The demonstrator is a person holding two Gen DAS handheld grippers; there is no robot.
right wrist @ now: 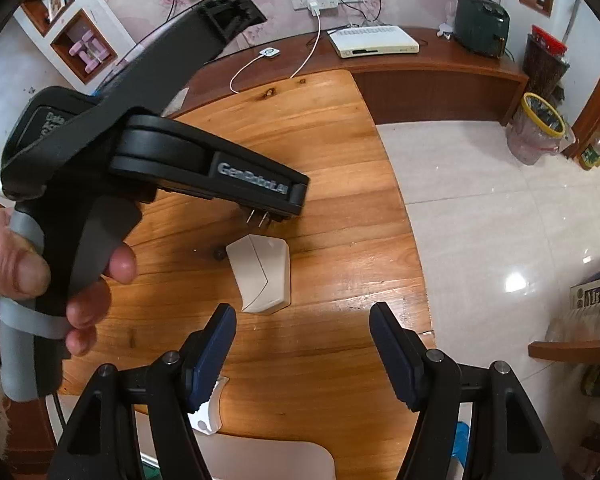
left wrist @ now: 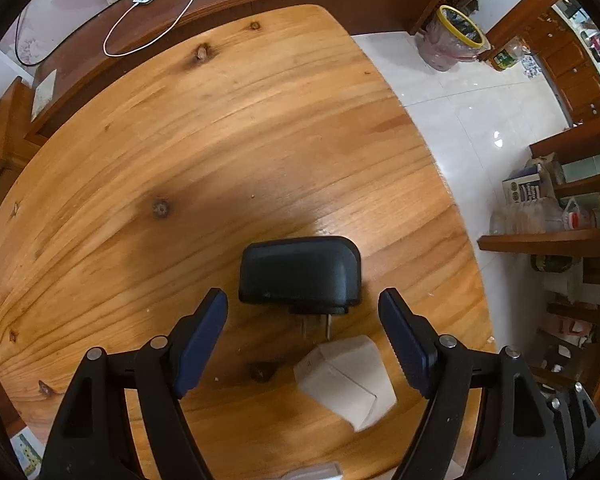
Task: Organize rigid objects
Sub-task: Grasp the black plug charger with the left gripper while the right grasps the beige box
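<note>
Left claw (left wrist: pixel 303 340) is hanging released over the wooden bench (left wrist: pixel 220 140), its pads either side of a black plug adapter (left wrist: pixel 300 270) but clear of it. Right claw (right wrist: pixel 303 350) is gaping empty too. Just nearer, a white charger (left wrist: pixel 346 380) is lying.

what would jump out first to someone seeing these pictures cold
A black plug adapter lies on the wooden table just ahead of the open left gripper, its prongs toward a white charger. In the right wrist view, a hand holding the left gripper's handle fills the left side.
</note>
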